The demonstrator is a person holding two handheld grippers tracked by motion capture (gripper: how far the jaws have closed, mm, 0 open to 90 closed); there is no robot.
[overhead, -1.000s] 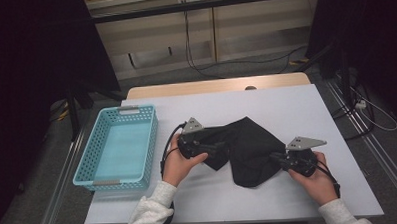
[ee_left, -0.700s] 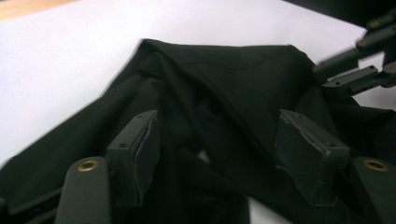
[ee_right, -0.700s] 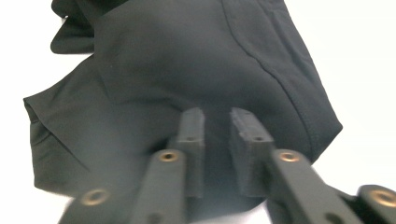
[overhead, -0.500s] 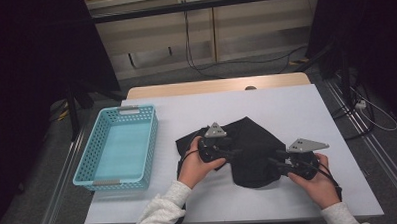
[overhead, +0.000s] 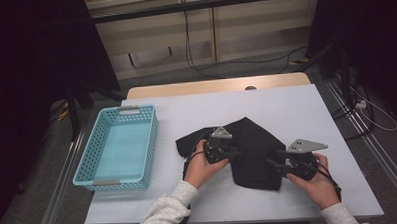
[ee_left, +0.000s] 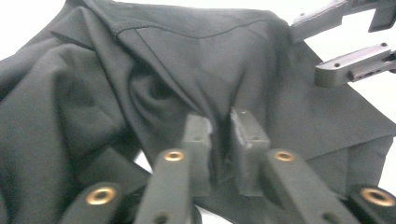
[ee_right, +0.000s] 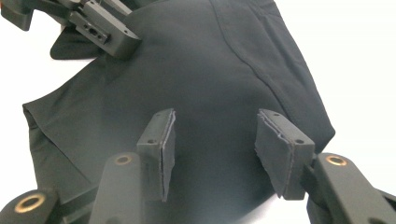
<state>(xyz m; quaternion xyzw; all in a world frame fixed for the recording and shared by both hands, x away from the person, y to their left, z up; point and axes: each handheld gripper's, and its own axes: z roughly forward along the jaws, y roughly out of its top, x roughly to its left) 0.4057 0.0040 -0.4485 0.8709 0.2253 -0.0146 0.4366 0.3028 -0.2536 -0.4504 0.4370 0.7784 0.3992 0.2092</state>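
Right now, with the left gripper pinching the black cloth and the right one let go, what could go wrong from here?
1. The left gripper, whose jaws have just been closing, pinches only a small raised fold of the black fabric garment; a pull may slip it free.
2. The right gripper, jaws just opened, stands apart over the cloth and pins nothing, so the whole piece may drag across the white table.
3. The garment lies bunched, so lifting may tangle the layers.
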